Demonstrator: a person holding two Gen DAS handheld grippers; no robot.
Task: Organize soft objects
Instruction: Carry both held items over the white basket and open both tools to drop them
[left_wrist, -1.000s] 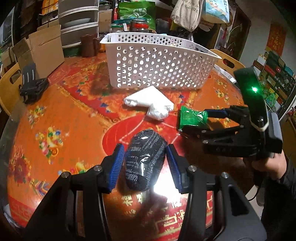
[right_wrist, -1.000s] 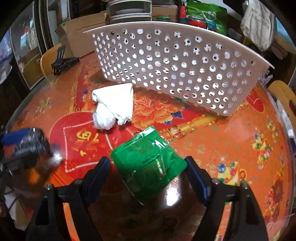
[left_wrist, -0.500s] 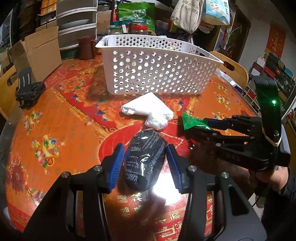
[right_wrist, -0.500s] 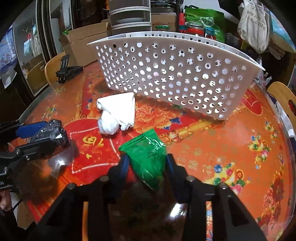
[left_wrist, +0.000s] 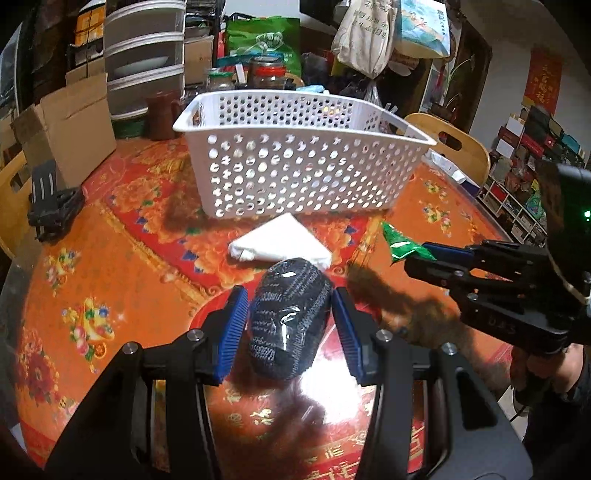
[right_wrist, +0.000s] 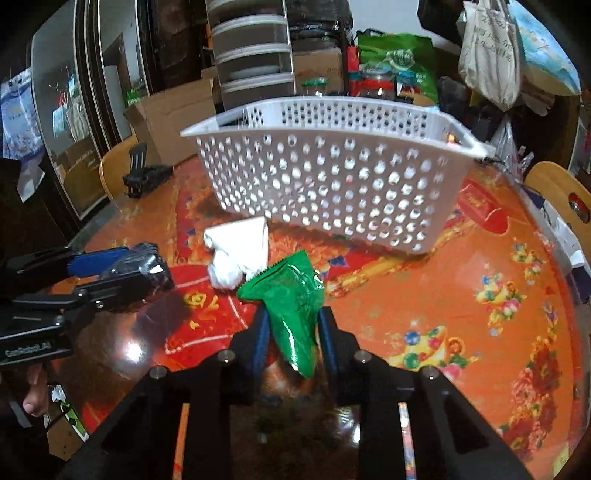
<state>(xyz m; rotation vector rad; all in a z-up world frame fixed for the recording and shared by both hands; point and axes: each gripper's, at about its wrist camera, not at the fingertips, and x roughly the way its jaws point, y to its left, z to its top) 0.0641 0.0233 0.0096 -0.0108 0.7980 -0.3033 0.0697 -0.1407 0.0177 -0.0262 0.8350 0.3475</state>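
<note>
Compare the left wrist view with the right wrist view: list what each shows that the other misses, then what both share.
Only the left wrist view shows the left tool head-on, its blue pads against the dark knit bundle, and the shelving at far right.

Only the right wrist view shows the right tool head-on, squeezing the green packet, and the framed mirror at left.

Both show the white perforated basket, the white cloth on the orange tablecloth, the cardboard box and the black stand.
</note>
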